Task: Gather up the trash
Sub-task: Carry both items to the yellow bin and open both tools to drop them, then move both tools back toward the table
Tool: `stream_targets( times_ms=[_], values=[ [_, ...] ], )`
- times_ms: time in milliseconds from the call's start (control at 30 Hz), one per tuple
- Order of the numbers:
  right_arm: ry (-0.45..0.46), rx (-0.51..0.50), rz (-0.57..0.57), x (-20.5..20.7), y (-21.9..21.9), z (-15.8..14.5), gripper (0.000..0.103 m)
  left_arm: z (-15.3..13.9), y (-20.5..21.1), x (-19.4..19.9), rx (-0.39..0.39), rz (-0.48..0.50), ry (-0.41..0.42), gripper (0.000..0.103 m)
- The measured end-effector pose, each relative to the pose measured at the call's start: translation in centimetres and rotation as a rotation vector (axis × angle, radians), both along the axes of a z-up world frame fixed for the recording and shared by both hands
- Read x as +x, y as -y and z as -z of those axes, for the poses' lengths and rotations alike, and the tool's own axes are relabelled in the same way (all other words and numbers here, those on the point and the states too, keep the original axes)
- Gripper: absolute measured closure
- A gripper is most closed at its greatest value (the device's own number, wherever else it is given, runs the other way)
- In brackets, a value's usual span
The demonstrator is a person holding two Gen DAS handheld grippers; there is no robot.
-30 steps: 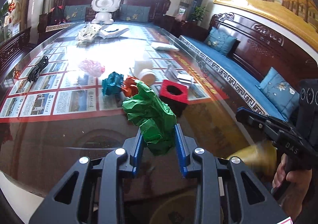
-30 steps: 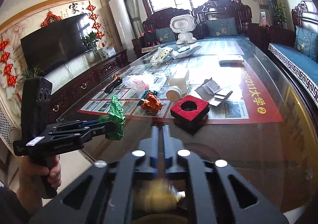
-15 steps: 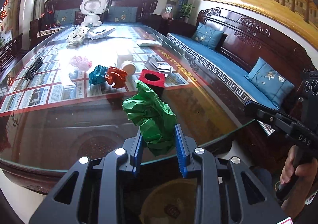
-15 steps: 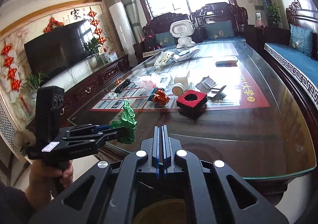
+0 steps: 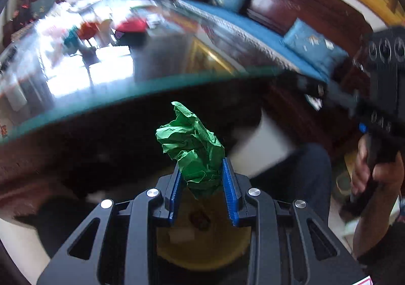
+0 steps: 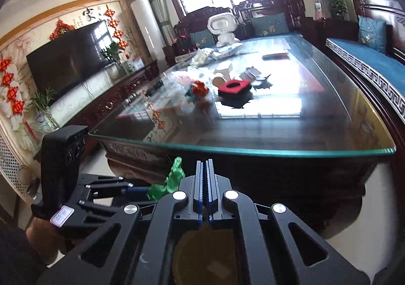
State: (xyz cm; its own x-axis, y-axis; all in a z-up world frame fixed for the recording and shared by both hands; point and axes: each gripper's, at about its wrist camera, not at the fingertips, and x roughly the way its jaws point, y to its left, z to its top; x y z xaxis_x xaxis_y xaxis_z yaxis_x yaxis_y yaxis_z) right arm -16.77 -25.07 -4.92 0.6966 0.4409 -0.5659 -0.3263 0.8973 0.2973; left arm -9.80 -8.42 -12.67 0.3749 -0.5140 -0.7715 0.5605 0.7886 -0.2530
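Note:
My left gripper point(image 5: 201, 173) is shut on a crumpled green paper ball point(image 5: 192, 143), held off the table's near edge, above a round yellow-brown bin point(image 5: 202, 242) on the floor. The ball also shows in the right wrist view point(image 6: 172, 178), with the left gripper point(image 6: 141, 190) at lower left. My right gripper point(image 6: 207, 183) is shut and empty, also over the bin point(image 6: 205, 257). On the glass table point(image 6: 278, 133) lie an orange paper ball point(image 6: 200, 87) and a teal one beside it.
A red and black tissue box point(image 6: 234, 87), white cups, cardboard pieces and a white toy robot point(image 6: 222, 28) stand on the table. A blue-cushioned wooden bench point(image 6: 374, 62) runs along the right. A TV cabinet stands on the left.
Both grippers have pulled back from over the table and dropped below its near edge, over the bin. The left still holds the green ball. The left wrist view is motion-blurred.

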Motion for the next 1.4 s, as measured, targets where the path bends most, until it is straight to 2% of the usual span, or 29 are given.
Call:
stream_targets(
  times_ms=[100, 200, 300, 367, 467, 533, 800, 1000, 1167, 1267, 1400],
  values=[
    [-0.038, 0.006, 0.022, -1.2, 0.4, 1.5, 0.100, 2.5, 1.1, -1.7, 0.028, 0.047, -0.060, 0.070],
    [-0.050, -0.004, 0.043, -2.3, 0.9, 2.6, 0.100, 4.0, 1.9, -3.5, 0.055, 0.087, -0.075, 0.062],
    [-0.061, 0.000, 0.061, -3.4, 1.1, 3.5, 0.099, 4.9, 2.2, -4.7, 0.075, 0.110, -0.080, 0.054],
    [-0.063, 0.001, 0.068, -3.7, 1.3, 3.7, 0.099, 5.3, 2.3, -5.1, 0.081, 0.122, -0.087, 0.054],
    [-0.059, 0.000, 0.072, -4.3, 1.4, 3.9, 0.099, 5.4, 2.6, -5.6, 0.083, 0.130, -0.080, 0.048],
    [-0.055, -0.001, 0.076, -4.7, 1.4, 3.9, 0.099, 5.1, 2.7, -5.8, 0.083, 0.131, -0.073, 0.043],
    [-0.050, 0.002, 0.063, -4.2, 1.2, 3.9, 0.099, 4.6, 2.8, -6.0, 0.082, 0.119, -0.048, 0.043],
    [-0.045, 0.007, 0.046, -3.7, 0.9, 3.8, 0.099, 3.3, 2.0, -5.1, 0.058, 0.071, -0.021, 0.043],
    [-0.018, 0.023, 0.029, -2.3, 0.5, 2.7, 0.099, 1.3, 0.7, -3.2, 0.029, -0.017, 0.034, 0.043],
    [0.004, 0.027, 0.017, -1.0, 0.2, 1.8, 0.089, -0.4, -0.6, -1.5, 0.007, -0.086, 0.073, 0.043],
    [0.027, 0.032, 0.002, 1.0, -0.5, 0.5, 0.089, -2.5, -1.8, 0.5, -0.009, -0.149, 0.127, 0.042]
  ],
)
